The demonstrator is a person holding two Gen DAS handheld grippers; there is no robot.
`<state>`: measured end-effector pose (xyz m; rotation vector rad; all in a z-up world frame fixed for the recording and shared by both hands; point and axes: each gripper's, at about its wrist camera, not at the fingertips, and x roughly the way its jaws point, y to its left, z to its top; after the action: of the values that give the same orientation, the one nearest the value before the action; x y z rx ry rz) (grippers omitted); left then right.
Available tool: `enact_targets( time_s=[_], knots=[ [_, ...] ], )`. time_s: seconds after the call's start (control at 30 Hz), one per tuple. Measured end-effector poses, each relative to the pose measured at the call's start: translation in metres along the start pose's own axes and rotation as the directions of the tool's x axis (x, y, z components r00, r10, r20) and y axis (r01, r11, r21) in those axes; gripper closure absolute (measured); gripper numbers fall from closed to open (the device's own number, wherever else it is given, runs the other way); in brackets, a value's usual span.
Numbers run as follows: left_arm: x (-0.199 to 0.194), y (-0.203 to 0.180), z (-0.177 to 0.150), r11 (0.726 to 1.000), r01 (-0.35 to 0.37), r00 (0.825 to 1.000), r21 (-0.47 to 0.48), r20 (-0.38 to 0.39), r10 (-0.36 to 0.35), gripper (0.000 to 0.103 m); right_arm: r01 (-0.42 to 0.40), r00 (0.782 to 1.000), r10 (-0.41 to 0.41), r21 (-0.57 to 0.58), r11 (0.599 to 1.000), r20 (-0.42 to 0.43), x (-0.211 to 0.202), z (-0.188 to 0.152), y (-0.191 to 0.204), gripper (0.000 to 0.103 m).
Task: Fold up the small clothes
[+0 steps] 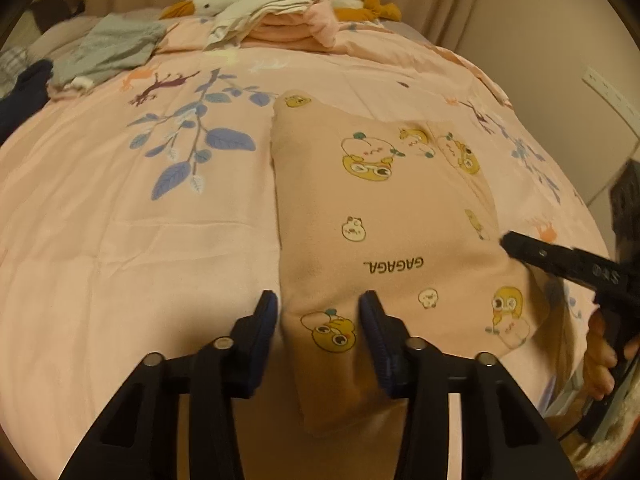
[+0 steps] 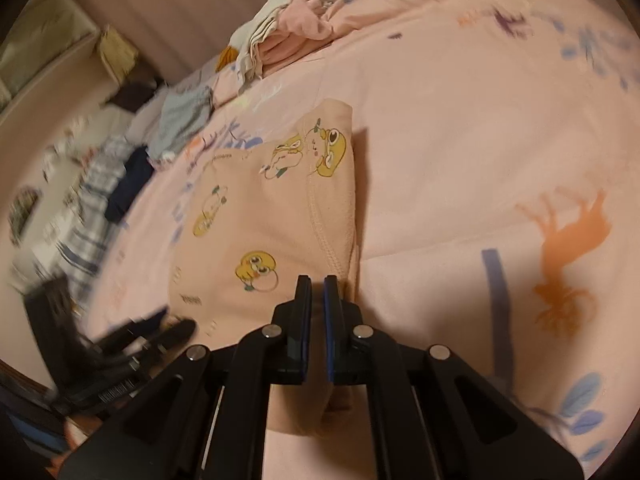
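Note:
A small pink garment (image 1: pixel 380 216) printed with yellow ducks and the word GAGAGA lies folded on the pink bedspread (image 1: pixel 120 240). My left gripper (image 1: pixel 318 308) straddles its near left corner. The jaws stand apart, and the cloth lies flat and unpinched between them. My right gripper (image 1: pixel 508 242) reaches in from the right, its tip at the garment's right edge. In the right wrist view this gripper (image 2: pixel 318 280) shows a narrow gap between its pads, just beside the garment's (image 2: pixel 260 232) stitched hem. The left gripper (image 2: pixel 176 326) is a blur at the lower left.
A stack of folded pink and white clothes (image 1: pixel 280 28) and a goose plush (image 1: pixel 208 2) sit at the far end of the bed. A grey garment (image 1: pixel 108 48) and a dark one (image 1: pixel 24 92) lie far left. A hand (image 1: pixel 600 356) holds the right gripper. A wall (image 1: pixel 560 40) rises on the right.

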<state>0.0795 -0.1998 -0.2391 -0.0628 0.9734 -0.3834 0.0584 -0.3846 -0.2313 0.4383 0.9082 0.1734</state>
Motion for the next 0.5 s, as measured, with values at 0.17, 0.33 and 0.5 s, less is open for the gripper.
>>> enact_targets(
  time_s=[0.17, 0.33, 0.5],
  knots=[
    [-0.015, -0.003, 0.009, 0.999, -0.039, 0.998, 0.022, 0.053, 0.038, 0.084, -0.022, 0.999, 0.021, 0.015, 1.0, 0.042, -0.022, 0.005, -0.009, 0.073],
    [-0.033, 0.003, 0.024, 0.996, -0.089, 0.986, -0.004, 0.14, 0.088, 0.084, -0.238, 0.948, 0.226, 0.03, 0.971, 0.226, -0.05, -0.002, -0.024, 0.04],
    [-0.035, 0.017, 0.042, 0.994, -0.092, 0.98, -0.052, 0.171, 0.1, 0.064, -0.192, 0.963, 0.168, 0.1, 0.976, 0.213, -0.043, 0.016, -0.037, 0.034]
  ],
)
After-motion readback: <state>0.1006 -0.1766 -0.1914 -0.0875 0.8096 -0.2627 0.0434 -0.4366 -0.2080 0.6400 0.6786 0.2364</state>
